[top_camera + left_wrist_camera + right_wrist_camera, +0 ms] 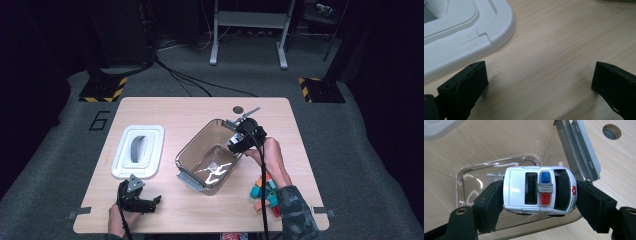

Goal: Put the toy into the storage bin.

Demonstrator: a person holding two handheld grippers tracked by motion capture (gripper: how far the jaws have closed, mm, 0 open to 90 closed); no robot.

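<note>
Grey carpet and dark stands ring a pale wooden tabletop (165, 112). Right hand-held gripper (539, 195) is clamped end to end on a silver toy car (539, 191) with a blue and a red roof light, held over the clear bin (192, 150), toward its 2 o'clock rim. Left hand-held gripper (540, 82) rests at the tabletop's 7 o'clock with jaws apart on nothing, just beside the white lid (474, 32). Coloured blocks (264, 192) sit near 4 o'clock.
</note>
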